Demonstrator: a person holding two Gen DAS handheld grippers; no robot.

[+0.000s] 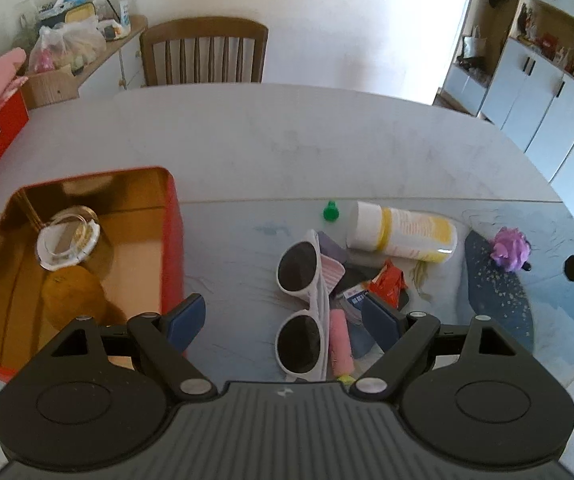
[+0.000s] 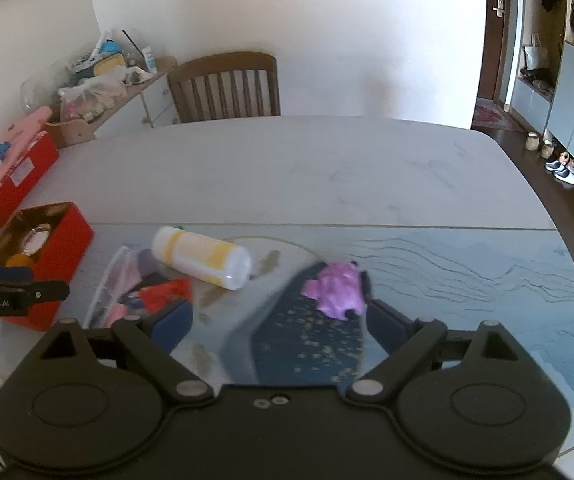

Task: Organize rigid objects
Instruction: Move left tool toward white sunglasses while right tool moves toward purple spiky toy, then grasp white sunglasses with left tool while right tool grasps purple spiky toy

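Tin, red, left of frame, already holds glass ashtray and orange | sunglasses, bottle, purple toy remain on table | my left gripper and right gripper gape wide, empty

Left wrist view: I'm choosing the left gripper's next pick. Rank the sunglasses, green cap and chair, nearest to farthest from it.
From the left gripper:
1. Sunglasses: white, lying between the open fingers.
2. Green cap: farther up the table, left of the bottle.
3. Chair: beyond the table's far edge, by the wall.
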